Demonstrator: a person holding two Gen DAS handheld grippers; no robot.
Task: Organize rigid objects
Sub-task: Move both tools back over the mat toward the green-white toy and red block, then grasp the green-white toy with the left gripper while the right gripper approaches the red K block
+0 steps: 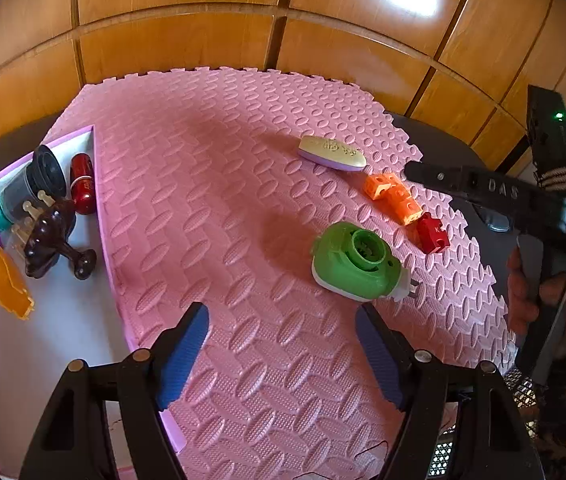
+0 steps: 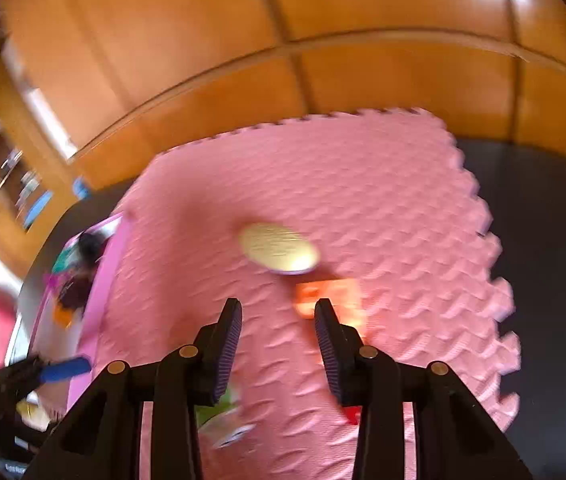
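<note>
Pink embossed mat (oval pattern), green toy, orange blocks

Pink mat: left and middle bare, open for passage. Right side blocked by green toy, orange blocks, red block, oval case. Tray at left edge crowded.

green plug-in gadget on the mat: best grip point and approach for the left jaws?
Probably across the flat sides of the green gadget, below the raised round collar, coming down from above at the near side. It lies flat on the pink mat with its prongs pointing right, so avoid that end. The left gripper is open and empty just short of it; its gap looks about wide enough.
</note>
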